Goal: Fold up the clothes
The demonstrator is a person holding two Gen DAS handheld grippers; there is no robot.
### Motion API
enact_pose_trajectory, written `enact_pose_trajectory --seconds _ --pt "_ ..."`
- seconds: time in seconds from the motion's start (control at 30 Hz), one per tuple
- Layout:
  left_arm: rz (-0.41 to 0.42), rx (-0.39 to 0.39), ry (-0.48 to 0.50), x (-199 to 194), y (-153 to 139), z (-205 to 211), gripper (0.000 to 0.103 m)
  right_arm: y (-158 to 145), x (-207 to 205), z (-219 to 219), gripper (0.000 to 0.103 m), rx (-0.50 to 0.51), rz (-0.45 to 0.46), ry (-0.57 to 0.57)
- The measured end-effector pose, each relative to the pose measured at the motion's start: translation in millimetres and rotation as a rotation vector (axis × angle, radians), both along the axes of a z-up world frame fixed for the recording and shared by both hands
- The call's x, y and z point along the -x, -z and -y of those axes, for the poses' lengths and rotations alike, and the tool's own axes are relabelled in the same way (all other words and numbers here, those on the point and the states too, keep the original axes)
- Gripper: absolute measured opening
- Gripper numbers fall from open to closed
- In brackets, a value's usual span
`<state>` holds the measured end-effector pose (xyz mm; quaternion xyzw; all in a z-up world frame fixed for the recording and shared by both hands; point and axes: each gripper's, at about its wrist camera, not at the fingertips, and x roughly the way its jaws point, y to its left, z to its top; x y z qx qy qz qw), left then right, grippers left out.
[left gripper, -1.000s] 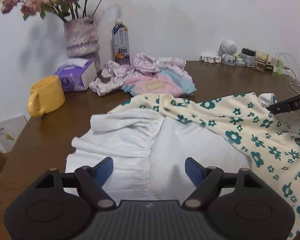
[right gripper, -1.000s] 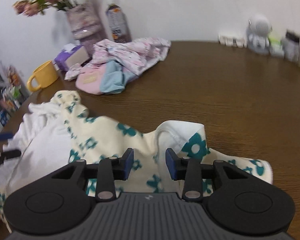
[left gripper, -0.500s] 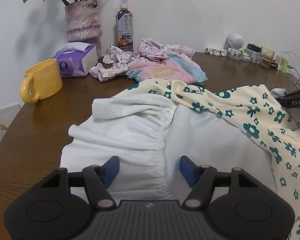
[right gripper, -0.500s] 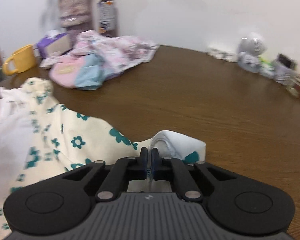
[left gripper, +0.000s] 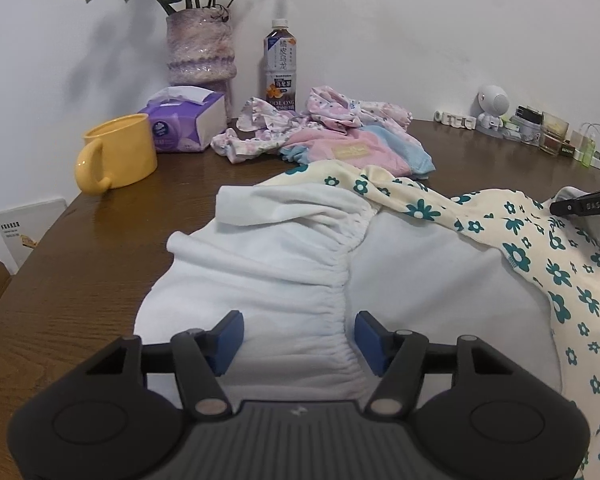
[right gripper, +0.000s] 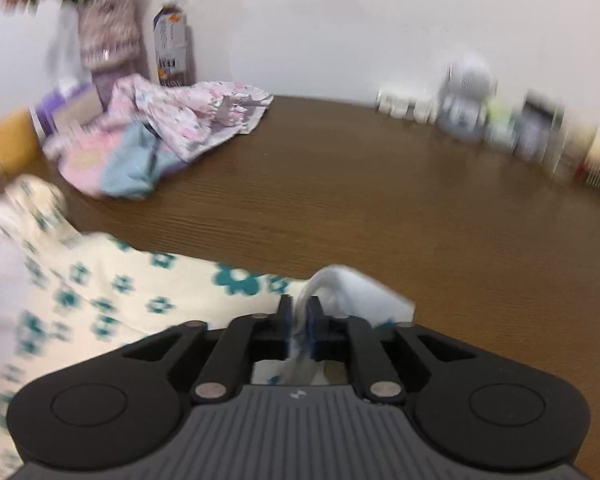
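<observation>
A: Bench (left gripper: 80, 272) first, brown wood, running out ahead of both tongs. What lies on it?

B: A white garment with a gathered waistband (left gripper: 284, 276), spread straight ahead of the left tongs (left gripper: 296, 336). Its waistband runs up between the two blue pads. A cream cloth with teal flowers (left gripper: 540, 264) lies over its right side, ahead and to the right of those tongs.

A: And the left tongs themselves?

B: Wide apart, holding nothing, just above the white fabric.

A: The right tongs (right gripper: 298, 320)?

B: Closed tight on a white edge of the flowered cloth, which trails off to their left. That view is blurred.

A: Farther off?

B: A heap of pink and blue clothes (left gripper: 340, 140) ahead of the left tongs. Left of it stand a vase of flowers (left gripper: 200, 48), a tissue box (left gripper: 188, 124), a yellow mug (left gripper: 116, 152) and a bottle (left gripper: 281, 68).
</observation>
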<state>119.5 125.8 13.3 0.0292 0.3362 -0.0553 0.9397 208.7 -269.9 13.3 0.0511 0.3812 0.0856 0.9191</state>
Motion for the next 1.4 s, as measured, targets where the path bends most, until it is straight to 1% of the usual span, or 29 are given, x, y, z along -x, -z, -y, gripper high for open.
enact_pose_trajectory --seconds 0.03,0.07,0.1,0.13,0.17,0.23,0.27,0.37,0.4,0.5,0.6,0.67,0.7,0.73,0.77,0.8,0.9,1.0,1.07,1.17,1.27,1.33,1.4 --pt "0.001 0.000 -0.002 0.1 0.1 0.2 0.061 -7.5 5.0 7.8 0.032 -0.086 0.002 0.001" --pt "0.003 0.001 -0.003 0.1 0.3 0.5 0.061 -17.7 13.6 15.5 0.037 -0.150 0.027 0.004" --pt "0.003 0.001 -0.005 0.0 0.4 0.9 0.062 -28.1 23.8 22.4 0.038 -0.164 0.066 0.018" --pt "0.004 0.000 -0.006 0.0 0.6 1.2 0.062 -37.5 34.0 28.2 0.039 -0.150 0.107 0.038" --pt "0.005 0.000 -0.006 -0.1 0.6 1.4 0.062 -47.0 44.1 34.1 0.044 -0.137 0.148 0.057" --pt "0.007 0.000 -0.006 0.1 0.9 1.4 0.062 -57.6 59.1 42.6 0.047 -0.044 0.205 0.107" --pt "0.009 0.001 -0.007 0.4 1.1 1.2 0.062 -58.2 63.7 47.4 0.048 0.008 0.213 0.137" --pt "0.014 0.003 -0.012 1.3 1.5 1.3 0.062 -41.0 65.9 65.7 0.048 0.083 0.149 0.192" --pt "0.015 0.003 -0.014 1.6 1.5 1.5 0.062 -33.2 64.8 70.3 0.048 0.093 0.122 0.196" --pt "0.018 0.004 -0.019 1.9 1.7 1.7 0.062 -8.4 58.8 75.4 0.048 0.088 0.057 0.153" --pt "0.018 0.003 -0.023 1.9 1.7 2.1 0.062 7.3 53.5 75.3 0.048 0.075 0.034 0.104" --pt "0.018 0.002 -0.028 2.4 1.6 2.6 0.062 12.1 54.1 72.3 0.048 0.081 0.036 0.079" --pt "0.017 0.002 -0.030 2.6 1.6 2.7 0.062 12.6 54.8 71.2 0.048 0.085 0.039 0.066" --pt "0.017 0.002 -0.032 3.0 1.5 2.7 0.062 12.6 55.5 70.9 0.034 0.078 0.043 0.048" --pt "0.017 0.001 -0.035 3.3 1.5 3.0 0.062 12.4 56.8 71.4 0.005 0.063 0.044 0.033" --pt "0.017 -0.001 -0.038 3.6 1.5 3.4 0.062 11.2 58.8 72.9 0.003 0.055 0.048 0.031" --pt "0.015 -0.002 -0.047 4.0 1.1 4.4 0.062 2.2 62.2 73.7 0.002 0.106 0.102 0.039" --pt "0.013 -0.004 -0.058 4.6 1.3 5.1 0.062 -10.4 61.7 77.7 0.002 0.127 0.145 0.041" --pt "0.013 -0.004 -0.068 5.2 1.5 5.4 0.062 -13.6 58.3 78.6 0.002 0.155 0.142 0.031" --pt "0.014 -0.004 -0.080 5.8 1.8 5.7 0.063 -2.8 47.9 78.7 0.002 0.180 0.095 0.031" --pt "0.015 -0.004 -0.088 5.9 2.1 5.6 0.063 11.0 42.1 78.7 0.002 0.181 0.079 0.034" --pt "0.015 -0.005 -0.091 5.8 1.9 5.7 0.063 11.8 43.7 78.8 0.003 0.178 0.081 0.038" --pt "0.014 -0.005 -0.093 5.7 1.7 5.8 0.063 6.2 46.5 83.0 0.008 0.159 0.087 0.043"
